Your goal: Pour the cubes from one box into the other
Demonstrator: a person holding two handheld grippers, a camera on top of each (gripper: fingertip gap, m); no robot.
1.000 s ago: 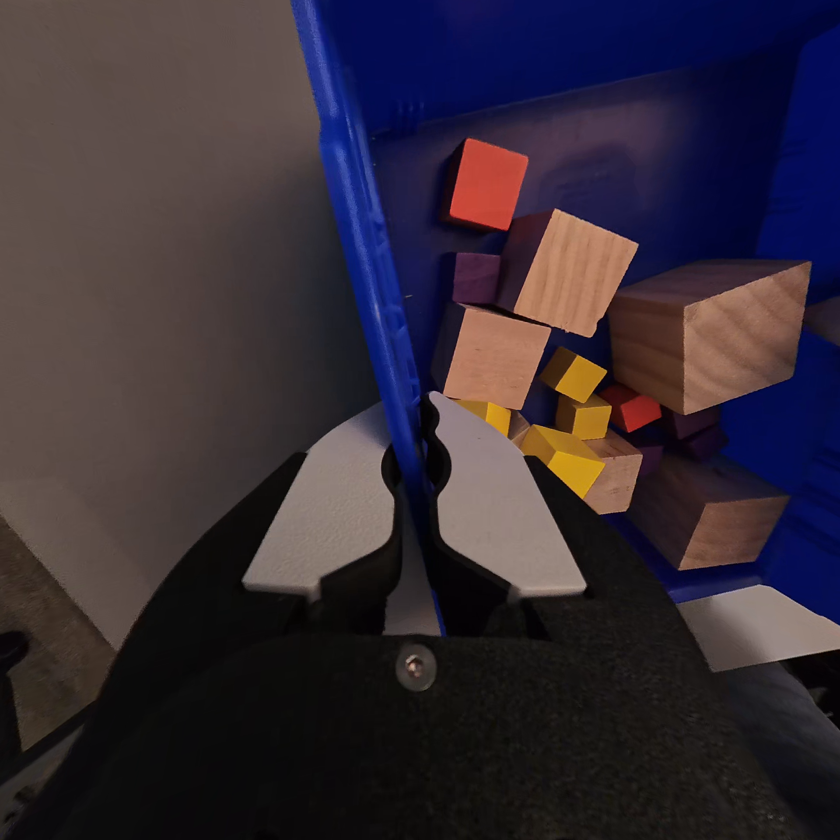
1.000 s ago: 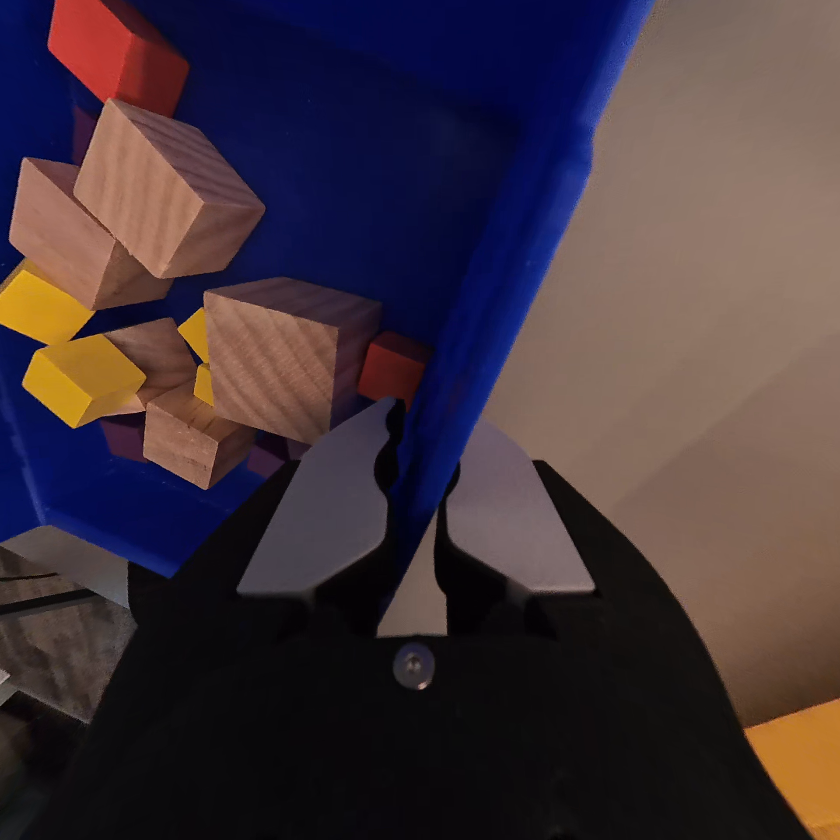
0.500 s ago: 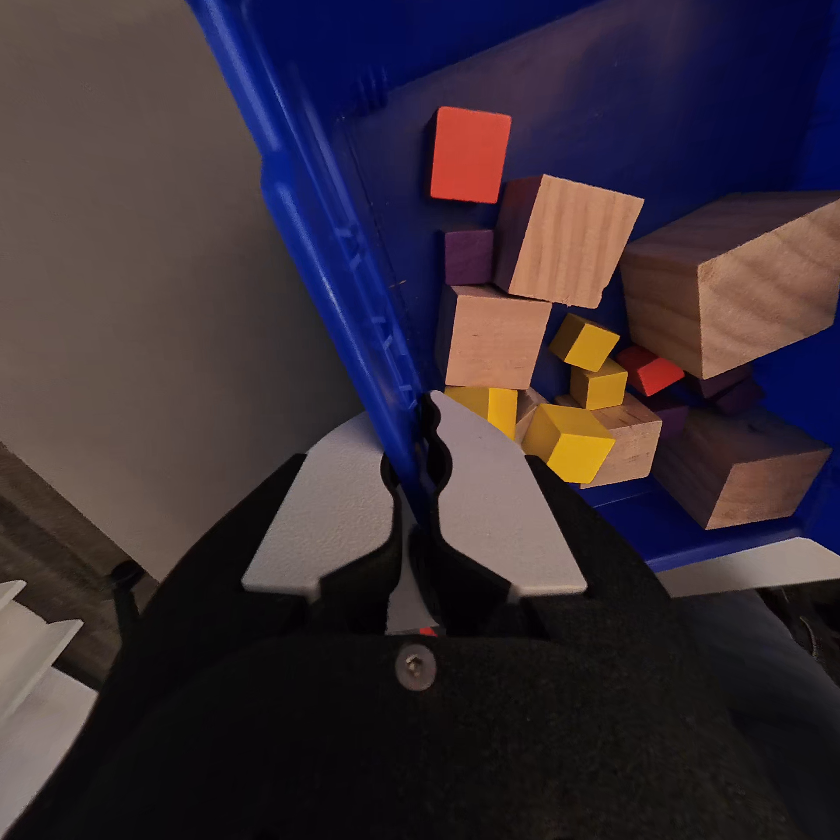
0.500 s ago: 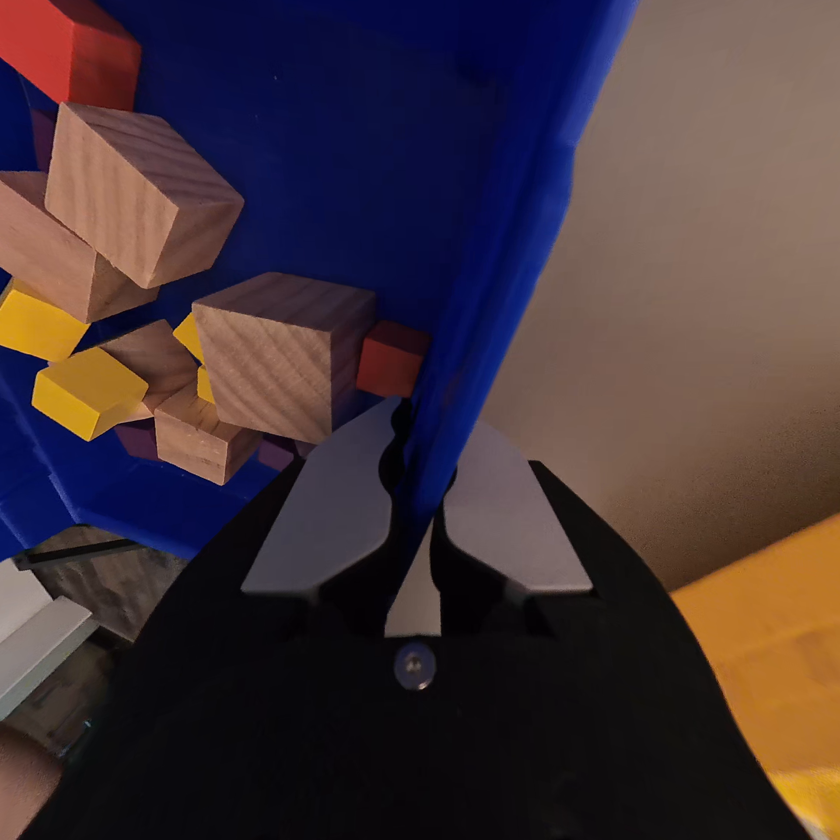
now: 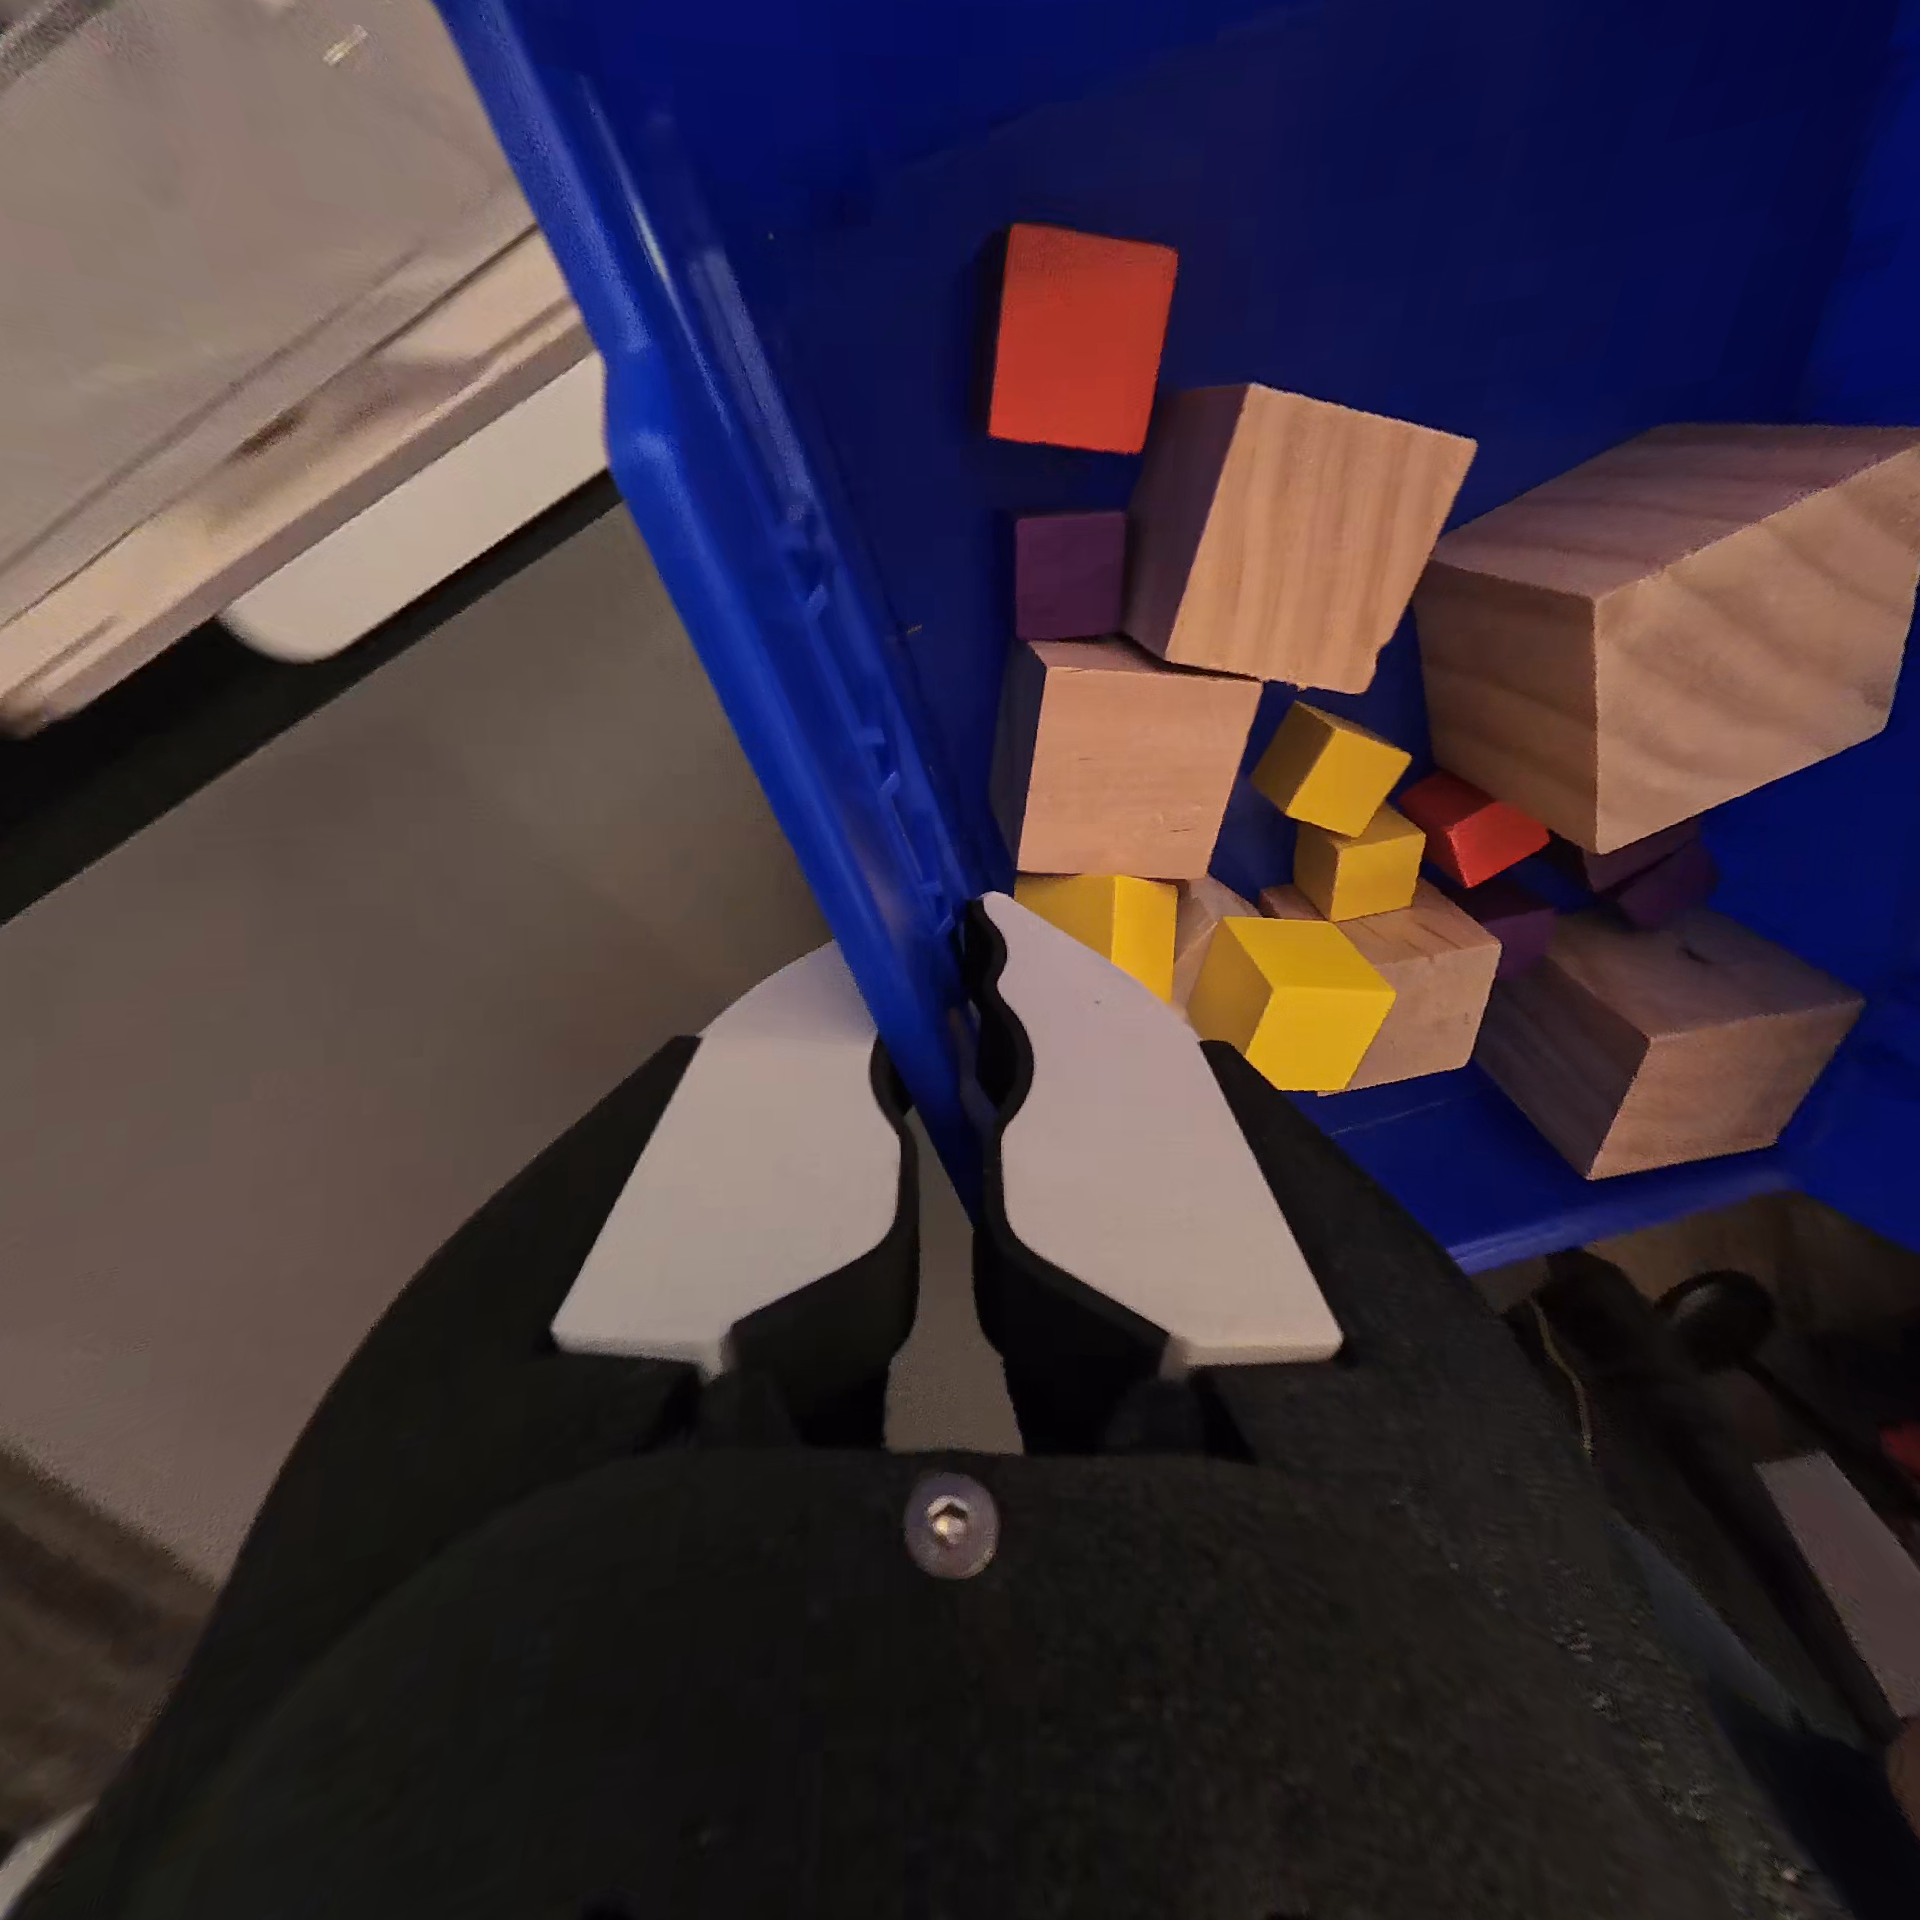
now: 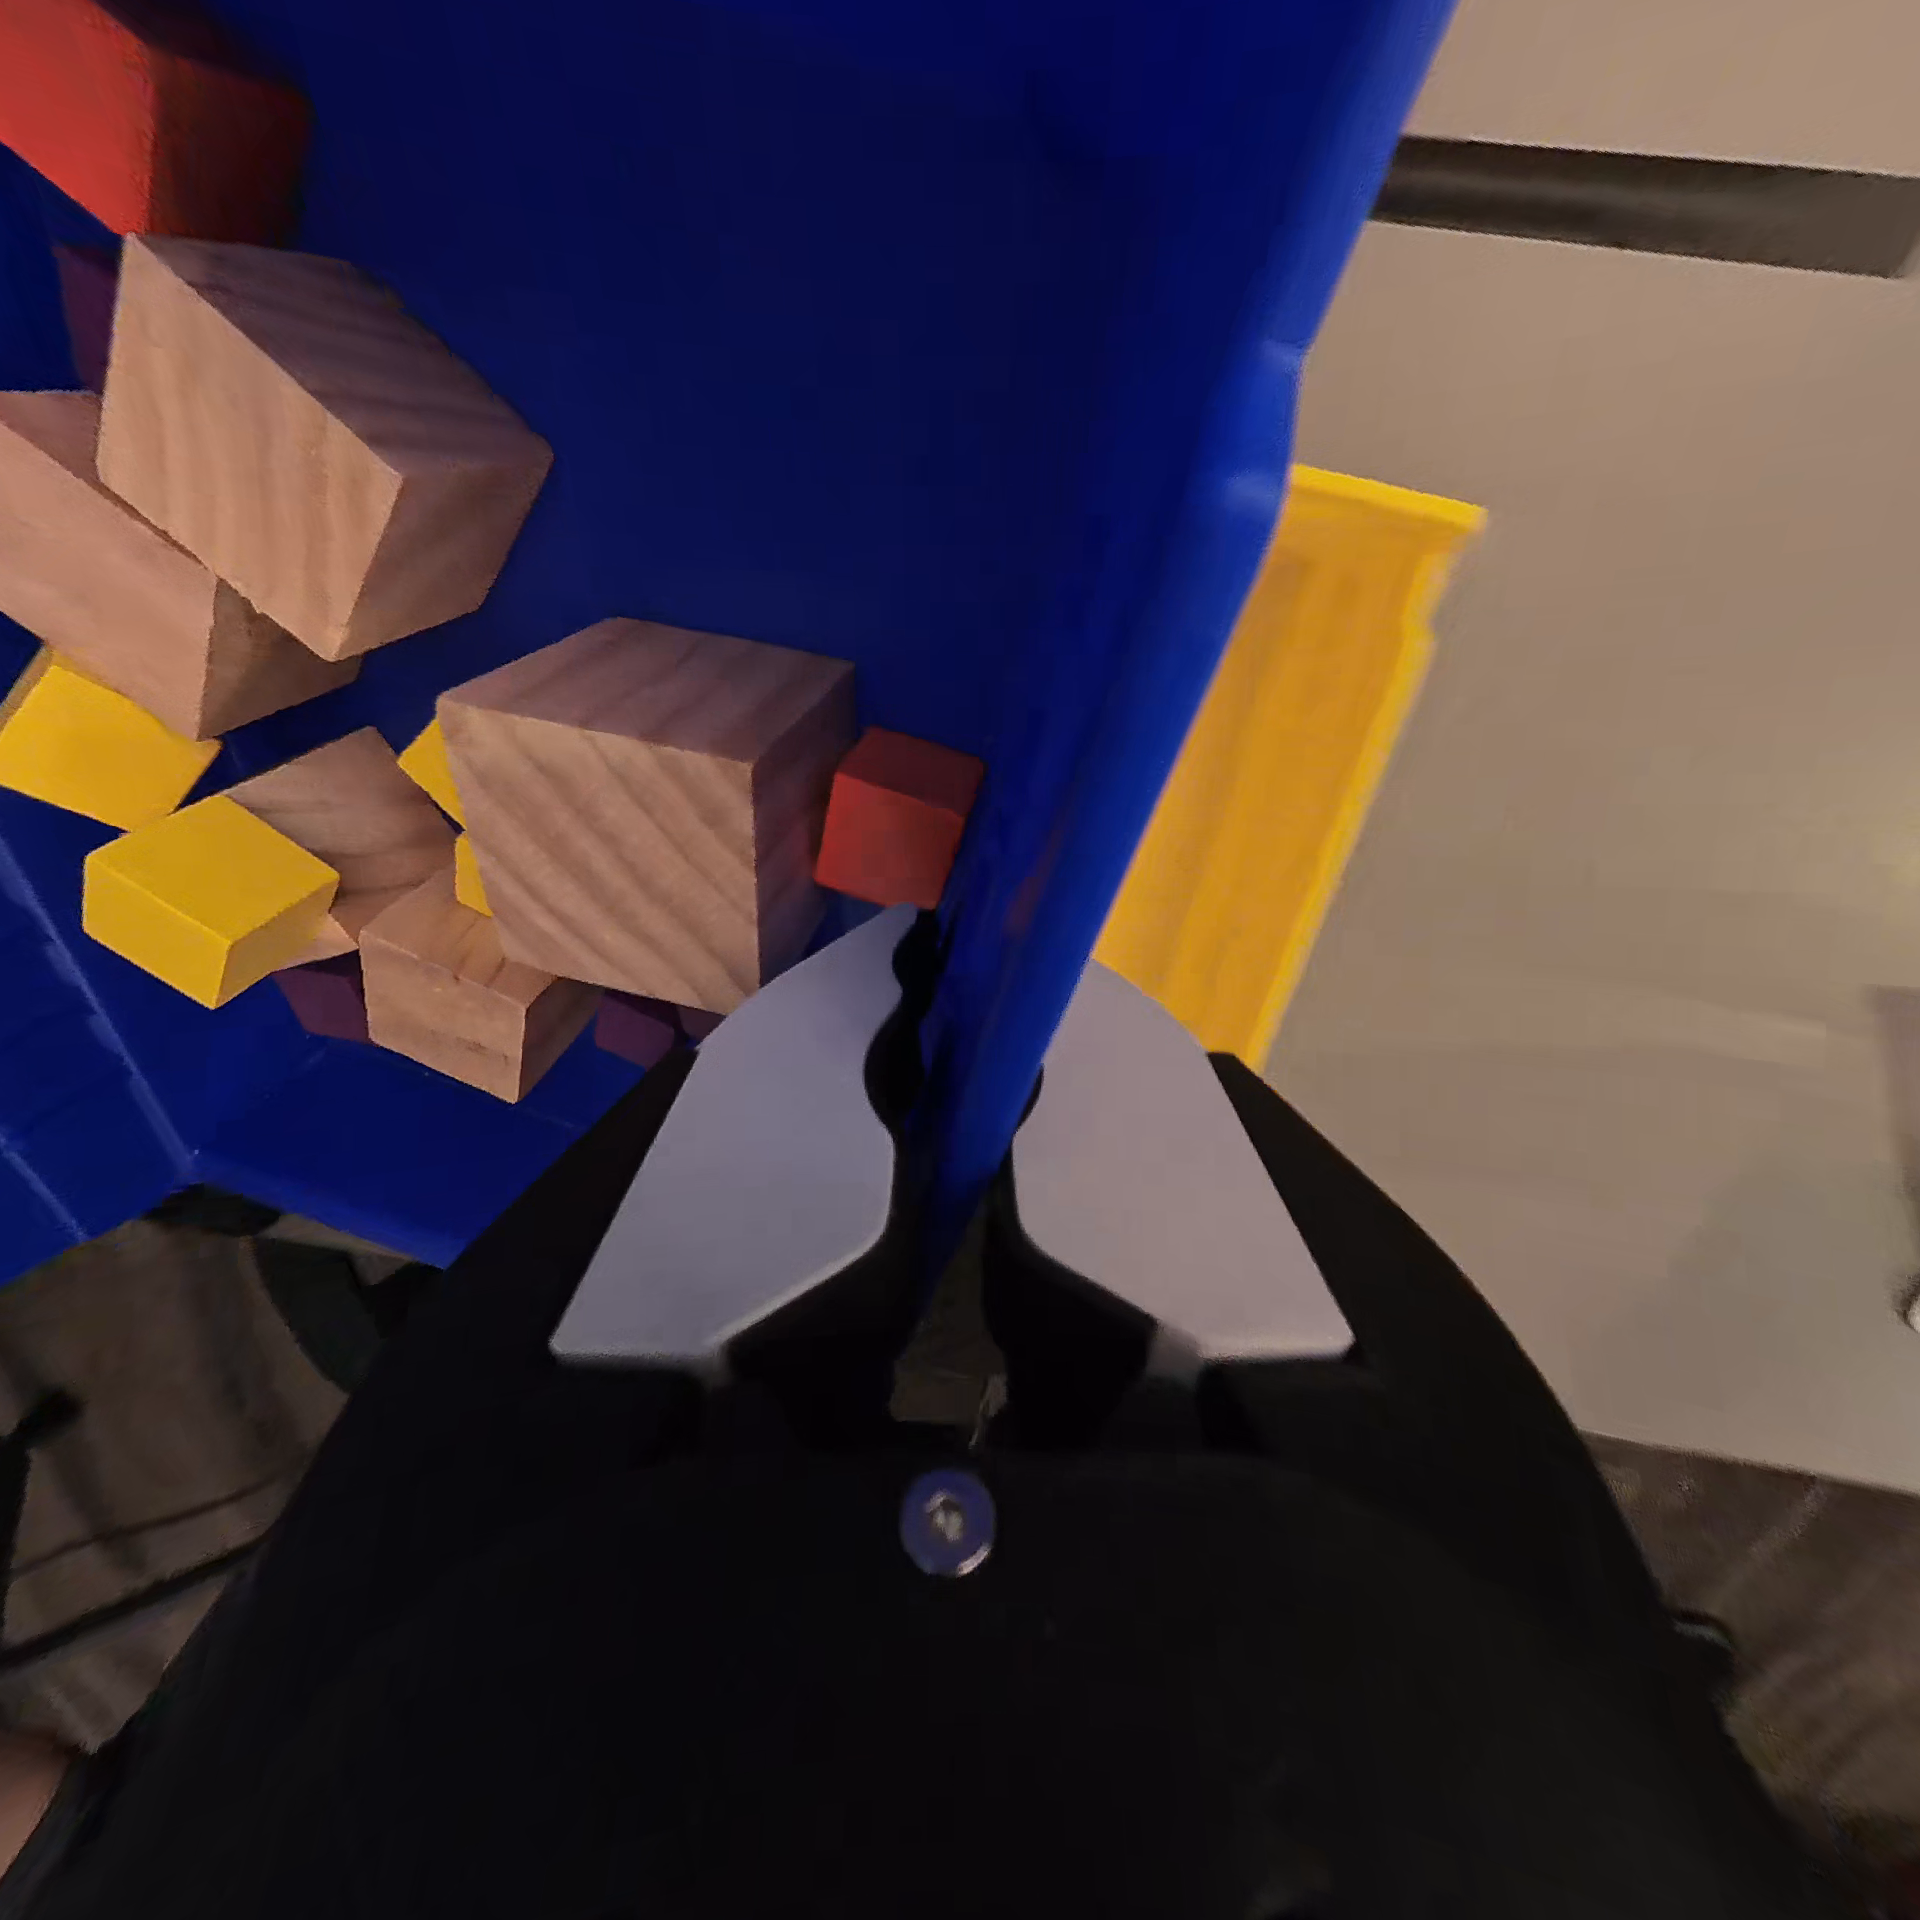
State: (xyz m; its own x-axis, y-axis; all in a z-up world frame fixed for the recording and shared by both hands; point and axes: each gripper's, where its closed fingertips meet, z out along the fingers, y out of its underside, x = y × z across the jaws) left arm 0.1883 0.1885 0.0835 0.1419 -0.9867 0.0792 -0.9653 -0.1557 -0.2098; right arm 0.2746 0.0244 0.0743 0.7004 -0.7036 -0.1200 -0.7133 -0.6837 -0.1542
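Note:
The blue box (image 5: 1351, 156) is held in the air, tilted toward me, between both grippers. My left gripper (image 5: 935, 935) is shut on its left wall (image 5: 748, 582). My right gripper (image 6: 977, 935) is shut on its right wall (image 6: 1174, 520). Inside lie several cubes heaped at the near lower end: plain wooden cubes (image 5: 1288, 530) (image 6: 634, 810), yellow cubes (image 5: 1299, 997) (image 6: 208, 894), red cubes (image 5: 1081, 332) (image 6: 894, 821) and small purple cubes (image 5: 1070, 571). A yellow box (image 6: 1309, 748) shows behind the blue box's right wall in the right wrist view, mostly hidden.
A pale grey tabletop (image 6: 1610, 831) lies below on the right, with a dark strip (image 6: 1662, 208) at its far side. On the left are a grey surface (image 5: 364, 935) and a blurred white object (image 5: 260, 364). Dark cables and gear (image 5: 1714, 1351) lie under the blue box's near end.
The blue box has swung with both grippers. The yellow box has come further into the right wrist view, and a white object has appeared at the left. The cubes have barely shifted.

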